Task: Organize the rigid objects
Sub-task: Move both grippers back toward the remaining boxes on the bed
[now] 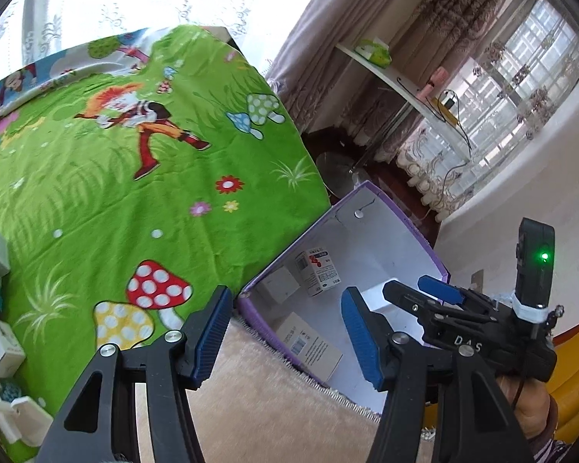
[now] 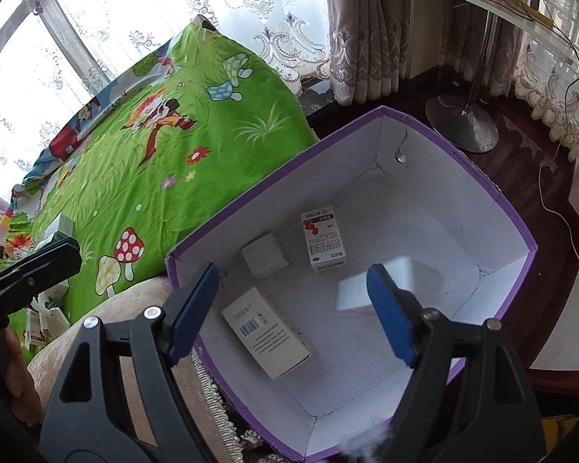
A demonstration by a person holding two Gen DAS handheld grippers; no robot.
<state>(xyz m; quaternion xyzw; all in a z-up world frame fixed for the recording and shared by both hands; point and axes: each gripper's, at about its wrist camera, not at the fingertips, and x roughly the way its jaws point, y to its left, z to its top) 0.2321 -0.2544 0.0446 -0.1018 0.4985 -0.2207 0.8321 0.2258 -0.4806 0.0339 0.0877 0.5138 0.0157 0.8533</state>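
The right gripper (image 2: pixel 289 312) hangs with jaws apart over the purple box (image 2: pixel 513 231), a blurred white box (image 2: pixel 386 281) loose beyond its pads. Three cartons (image 2: pixel 324 241) lie inside. The left gripper (image 1: pixel 285 332) gapes empty; farther left, the green blanket (image 1: pixel 135 193) carries more small boxes (image 1: pixel 2 343).
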